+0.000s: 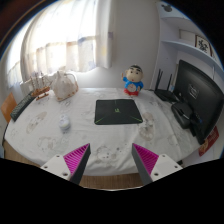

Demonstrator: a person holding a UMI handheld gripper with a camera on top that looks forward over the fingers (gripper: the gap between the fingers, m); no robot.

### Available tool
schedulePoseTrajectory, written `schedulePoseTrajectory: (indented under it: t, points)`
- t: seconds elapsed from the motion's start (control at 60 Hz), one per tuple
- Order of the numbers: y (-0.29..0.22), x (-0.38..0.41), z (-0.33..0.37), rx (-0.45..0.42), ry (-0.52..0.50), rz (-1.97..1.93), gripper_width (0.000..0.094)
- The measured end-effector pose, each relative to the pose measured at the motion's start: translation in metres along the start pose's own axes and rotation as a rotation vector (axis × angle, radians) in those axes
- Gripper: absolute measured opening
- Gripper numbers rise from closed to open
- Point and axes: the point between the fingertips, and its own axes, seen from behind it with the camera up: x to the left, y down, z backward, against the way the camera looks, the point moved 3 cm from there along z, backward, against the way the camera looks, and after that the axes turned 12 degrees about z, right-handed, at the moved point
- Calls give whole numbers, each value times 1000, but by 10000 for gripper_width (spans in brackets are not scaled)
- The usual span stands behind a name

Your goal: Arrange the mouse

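Pink-padded fingers [78,158] spread apart at the near table edge, gripper [111,159] holding nothing, bare patterned tablecloth [105,140] showing between them. White mouse [65,125] well ahead and left of the fingers, apart from the black mouse pad [119,111] at the middle. Open cloth between mouse and pad, more along the near edge. Beyond the pad, a blue figurine [133,79]. Monitor [200,97] crowding the right edge, a pale teapot-like thing [63,85] far left.
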Motion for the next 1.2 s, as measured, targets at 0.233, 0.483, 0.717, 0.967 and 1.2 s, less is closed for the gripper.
schedulePoseTrajectory:
  t: [0.233, 0.483, 0.717, 0.967, 1.2]
  points:
    - [-22, 110, 0, -17, -71, 45, 860]
    - [-48, 205, -15, -77, -97, 55, 852]
    - [-54, 222, -57, -118, -68, 60, 849]
    - [-60, 224, -125, -147, -49, 54, 854]
    - [-72, 219, -175, -144, -73, 33, 852]
